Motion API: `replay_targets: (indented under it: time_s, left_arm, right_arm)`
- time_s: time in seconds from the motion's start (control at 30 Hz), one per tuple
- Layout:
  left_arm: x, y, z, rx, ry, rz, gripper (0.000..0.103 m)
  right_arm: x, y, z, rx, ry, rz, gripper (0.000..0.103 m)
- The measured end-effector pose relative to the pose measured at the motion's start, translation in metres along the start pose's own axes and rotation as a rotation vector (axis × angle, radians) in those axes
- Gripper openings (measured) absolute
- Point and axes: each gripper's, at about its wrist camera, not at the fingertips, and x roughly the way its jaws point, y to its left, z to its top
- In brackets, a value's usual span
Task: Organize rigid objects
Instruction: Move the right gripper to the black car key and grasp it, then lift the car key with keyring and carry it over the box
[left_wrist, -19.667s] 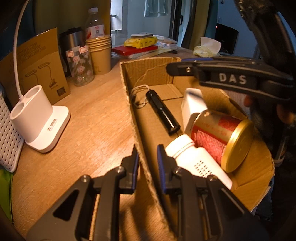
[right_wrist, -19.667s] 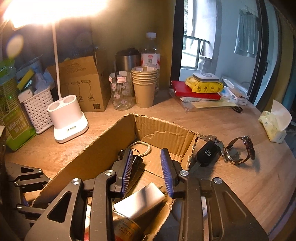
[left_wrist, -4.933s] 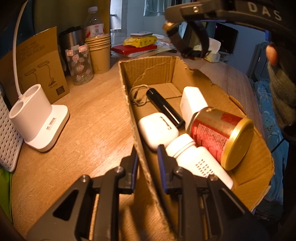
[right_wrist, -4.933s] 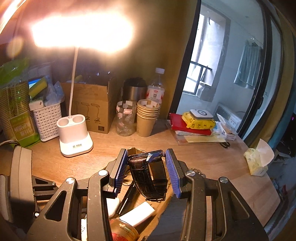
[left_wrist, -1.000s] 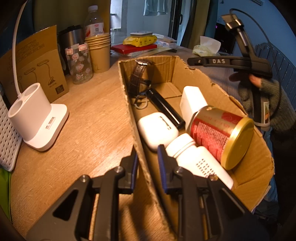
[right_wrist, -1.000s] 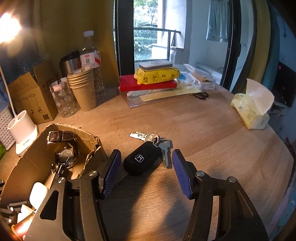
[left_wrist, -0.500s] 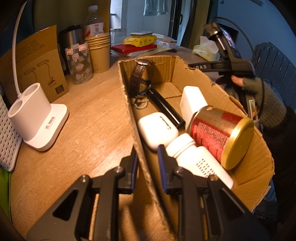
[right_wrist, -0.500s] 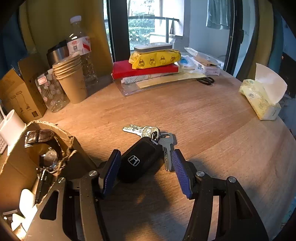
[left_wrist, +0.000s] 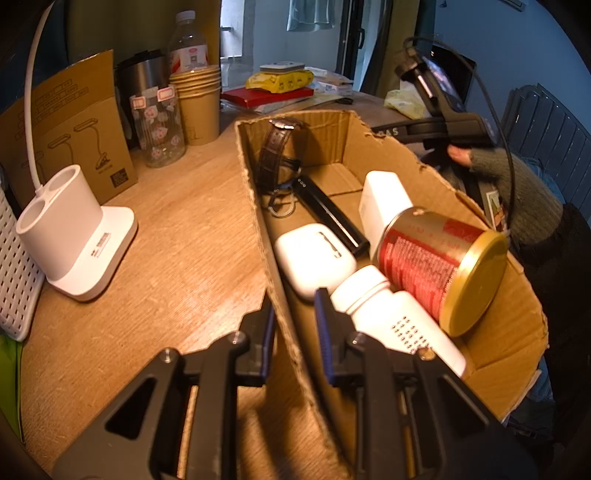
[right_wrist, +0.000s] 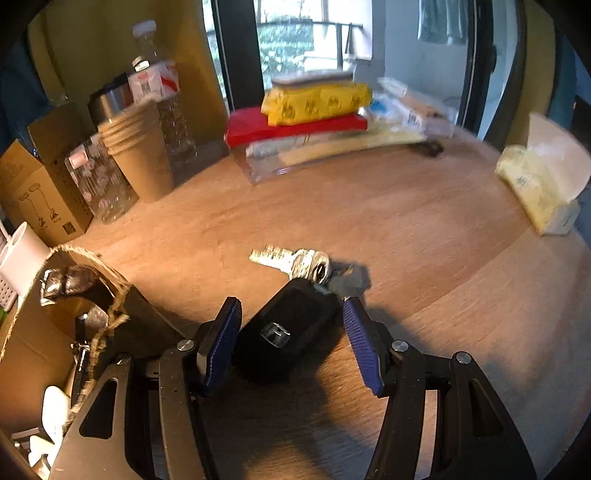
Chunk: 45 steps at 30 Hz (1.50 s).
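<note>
Two blue ribbed pads of your right tool (right_wrist: 291, 341) stand apart on either side of the black car key fob (right_wrist: 286, 328), released and not pressing it; the fob is a glossy, rounded slab with a silver emblem, lying on the wooden counter (right_wrist: 424, 229) with a bunch of silver keys (right_wrist: 295, 260) at its far end. Your left tool (left_wrist: 291, 325) is clenched on the near wall of the cardboard box (left_wrist: 491, 328). Inside it you have one brown leather watch (left_wrist: 277, 151) leaning in the far corner, one black cylindrical flashlight (left_wrist: 328, 216), one white rounded case (left_wrist: 314, 258), one white block (left_wrist: 384, 201), one white plastic bottle (left_wrist: 395, 317) and one red tin with a gold lid (left_wrist: 439, 262).
</note>
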Motion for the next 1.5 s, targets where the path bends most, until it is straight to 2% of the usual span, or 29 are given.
replay_targets:
  time_s: [0.2,0.27,0.37,0.47,0.63,0.8,1.1,1.5]
  left_arm:
    - [0.0,0.0,0.0,0.0,0.0,0.0,0.022]
    - [0.0,0.0,0.0,0.0,0.0,0.0,0.022]
    - [0.0,0.0,0.0,0.0,0.0,0.0,0.022]
    - [0.0,0.0,0.0,0.0,0.0,0.0,0.022]
    - [0.0,0.0,0.0,0.0,0.0,0.0,0.022]
    - [0.001,0.0,-0.001,0.0,0.0,0.0,0.022]
    - [0.001,0.0,-0.001,0.0,0.0,0.0,0.022]
    - [0.001,0.0,-0.001,0.0,0.0,0.0,0.022]
  right_arm:
    - [-0.001,0.002,-0.003,0.0,0.002,-0.056,0.06]
    - [-0.002,0.004,-0.005,-0.011,0.003,-0.062,0.052]
    - [-0.004,0.01,-0.008,-0.042,0.003,-0.092,0.045]
    - [-0.008,0.008,-0.011,-0.039,-0.003,-0.085,0.041]
    - [-0.019,0.002,-0.015,-0.017,-0.039,-0.083,0.039]
    - [-0.034,-0.001,-0.021,-0.003,-0.078,-0.043,0.039]
    - [-0.067,-0.002,-0.022,0.013,-0.156,-0.042,0.039]
    - [-0.118,0.018,-0.019,-0.016,-0.272,-0.042,0.037]
